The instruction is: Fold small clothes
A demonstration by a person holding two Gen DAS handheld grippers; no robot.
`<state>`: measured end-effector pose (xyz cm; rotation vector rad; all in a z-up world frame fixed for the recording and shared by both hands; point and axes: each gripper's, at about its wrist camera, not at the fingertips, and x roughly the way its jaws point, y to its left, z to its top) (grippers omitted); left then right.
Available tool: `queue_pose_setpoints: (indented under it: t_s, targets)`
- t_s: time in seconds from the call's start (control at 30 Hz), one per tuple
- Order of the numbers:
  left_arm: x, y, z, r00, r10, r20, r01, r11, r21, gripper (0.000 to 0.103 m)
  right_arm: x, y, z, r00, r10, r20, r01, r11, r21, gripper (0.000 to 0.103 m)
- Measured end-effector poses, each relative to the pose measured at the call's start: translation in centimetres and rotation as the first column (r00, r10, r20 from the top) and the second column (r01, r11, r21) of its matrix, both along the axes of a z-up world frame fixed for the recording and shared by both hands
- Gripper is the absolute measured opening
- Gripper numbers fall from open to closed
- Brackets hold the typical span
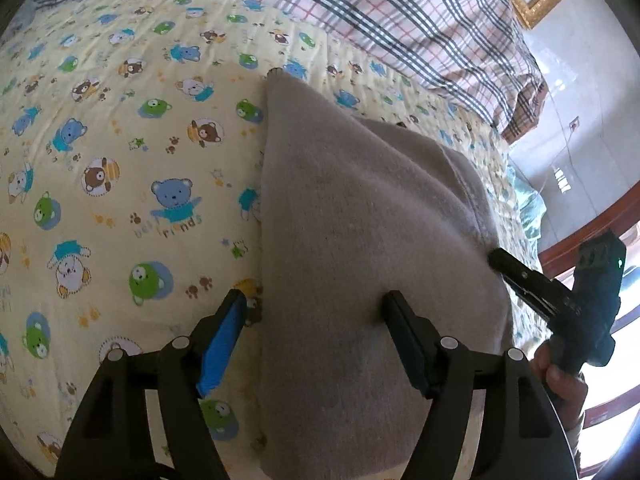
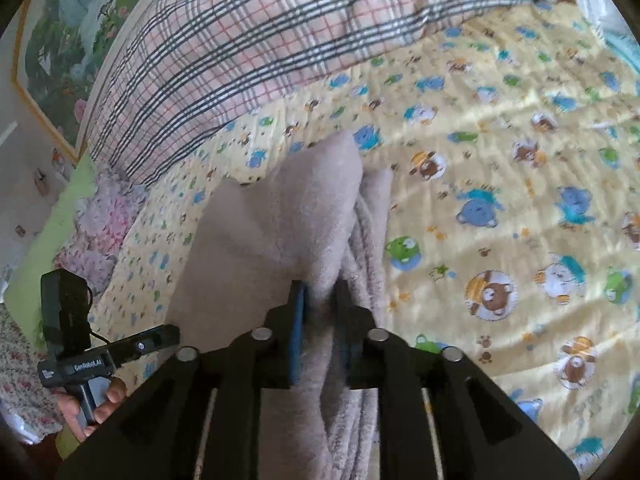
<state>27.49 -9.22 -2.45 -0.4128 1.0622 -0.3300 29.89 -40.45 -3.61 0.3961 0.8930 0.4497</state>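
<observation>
A beige fleece garment point(image 1: 360, 220) lies folded on a yellow bear-print bedsheet point(image 1: 100, 140). My left gripper point(image 1: 316, 304) is open; its right finger rests on the garment, its blue-padded left finger point(image 1: 228, 332) sits over the sheet beside the garment's left edge. My right gripper point(image 2: 320, 300) is shut on a bunched fold of the garment point(image 2: 280, 220) and holds it up off the sheet. The right gripper also shows in the left wrist view point(image 1: 500, 260) at the garment's right edge. The left gripper shows in the right wrist view point(image 2: 168, 334), left of the garment.
A pink and grey plaid quilt point(image 1: 380, 12) lies bunched along the far side of the bed. A floral pillow point(image 2: 100, 220) and a green cover lie at the bed's left end. A framed painting point(image 2: 60, 40) hangs on the wall. A wooden bed frame point(image 1: 580, 240) borders the right.
</observation>
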Motion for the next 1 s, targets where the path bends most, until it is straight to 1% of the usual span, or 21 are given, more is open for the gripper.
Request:
queue_pose_setpoints:
  t_s: [0.03, 0.07, 0.13, 0.2, 0.27, 0.3, 0.33, 0.4, 0.43, 0.47, 0.5, 0.53, 0.57, 0.6, 0.63, 0.7, 0.77, 0.87, 0.9, 1.0]
  targets:
    - [0.2, 0.0, -0.1, 1.0, 0.0, -0.002, 0.0, 1.0, 0.002, 0.076, -0.1, -0.1, 0.0, 1.0, -0.005, -0.001, 0.005, 1.0, 0.004, 0.033]
    - [0.2, -0.1, -0.2, 1.0, 0.002, -0.003, -0.002, 1.0, 0.006, 0.078, 0.0, -0.1, -0.1, 1.0, -0.007, -0.007, 0.007, 1.0, 0.007, 0.037]
    - [0.5, 0.0, -0.4, 1.0, 0.005, -0.007, -0.005, 1.0, 0.008, 0.082, 0.2, -0.1, -0.6, 0.999, -0.015, -0.031, 0.015, 1.0, -0.007, 0.052]
    - [0.9, 0.0, -0.9, 1.0, 0.006, -0.016, -0.006, 1.0, 0.004, 0.086, 0.4, -0.3, -1.1, 0.999, -0.02, -0.042, 0.019, 1.0, -0.012, 0.055]
    - [1.2, -0.2, -1.3, 1.0, 0.008, -0.025, -0.008, 1.0, 0.005, 0.088, 0.8, -0.5, -1.8, 0.998, -0.019, -0.065, 0.019, 1.0, 0.002, 0.06]
    - [1.4, -0.3, -1.6, 0.999, 0.009, -0.03, -0.009, 1.0, 0.004, 0.088, 1.0, -0.6, -2.2, 0.997, -0.02, -0.074, 0.021, 1.0, 0.011, 0.064]
    - [1.7, -0.3, -1.8, 0.999, 0.007, -0.032, -0.008, 1.0, -0.007, 0.088, 1.2, -0.7, -2.5, 0.996, -0.019, -0.084, 0.021, 0.999, 0.024, 0.064]
    - [2.3, -0.5, -2.0, 1.0, -0.009, -0.03, 0.008, 0.999, -0.034, 0.085, 1.8, -0.8, -3.3, 0.994, -0.003, -0.108, 0.012, 0.997, 0.082, 0.064]
    - [2.5, -0.7, -2.1, 0.999, -0.018, -0.03, 0.017, 0.999, -0.045, 0.079, 2.1, -0.8, -3.7, 0.992, 0.006, -0.122, 0.008, 0.994, 0.112, 0.064]
    - [2.9, -0.9, -2.3, 0.999, -0.037, -0.033, 0.034, 0.997, -0.07, 0.065, 2.4, -0.6, -4.1, 0.99, 0.022, -0.137, -0.003, 0.99, 0.143, 0.064]
    - [3.1, -1.0, -2.3, 0.998, -0.047, -0.039, 0.044, 0.996, -0.082, 0.064, 2.6, -0.5, -4.3, 0.989, 0.034, -0.144, -0.01, 0.987, 0.163, 0.061]
    - [3.3, -1.1, -2.3, 0.998, -0.045, -0.042, 0.042, 0.997, -0.067, 0.058, 2.9, -0.2, -4.6, 0.987, 0.055, -0.153, -0.025, 0.981, 0.193, 0.049]
    - [3.4, -1.2, -2.0, 0.998, -0.051, -0.033, 0.049, 0.997, -0.059, 0.053, 2.9, -0.1, -4.7, 0.984, 0.065, -0.163, -0.028, 0.975, 0.22, 0.047]
    - [3.3, -1.3, -1.7, 0.998, -0.057, -0.018, 0.056, 0.997, -0.049, 0.047, 2.9, -0.1, -4.9, 0.983, 0.06, -0.172, -0.016, 0.969, 0.247, 0.042]
    - [3.0, -1.2, -1.3, 0.998, -0.064, 0.001, 0.064, 0.997, -0.044, 0.043, 2.7, -0.1, -4.8, 0.984, 0.057, -0.169, -0.012, 0.967, 0.256, 0.039]
    - [2.3, -0.9, -0.6, 0.997, -0.068, 0.032, 0.07, 0.997, -0.04, 0.04, 2.1, 0.1, -4.2, 0.988, 0.049, -0.145, -0.009, 0.965, 0.262, 0.037]
    - [1.8, -0.5, -0.2, 0.997, -0.062, 0.044, 0.064, 0.997, -0.049, 0.037, 1.5, 0.4, -3.6, 0.991, 0.043, -0.127, -0.007, 0.962, 0.274, 0.036]
    - [0.2, 0.8, 1.0, 0.996, -0.047, 0.078, 0.05, 0.998, -0.049, 0.037, 0.8, 1.0, -2.5, 0.994, 0.045, -0.101, -0.013, 0.956, 0.295, 0.035]
    - [-0.6, 1.6, 1.7, 0.994, -0.033, 0.1, 0.037, 0.998, -0.041, 0.036, 0.6, 1.4, -2.1, 0.994, 0.052, -0.095, -0.021, 0.954, 0.298, 0.035]
    - [-2.3, 4.4, 2.9, 0.991, 0.007, 0.13, -0.001, 0.999, -0.048, 0.036, -0.1, 3.5, -1.0, 0.993, 0.096, -0.072, -0.07, 0.951, 0.302, 0.034]
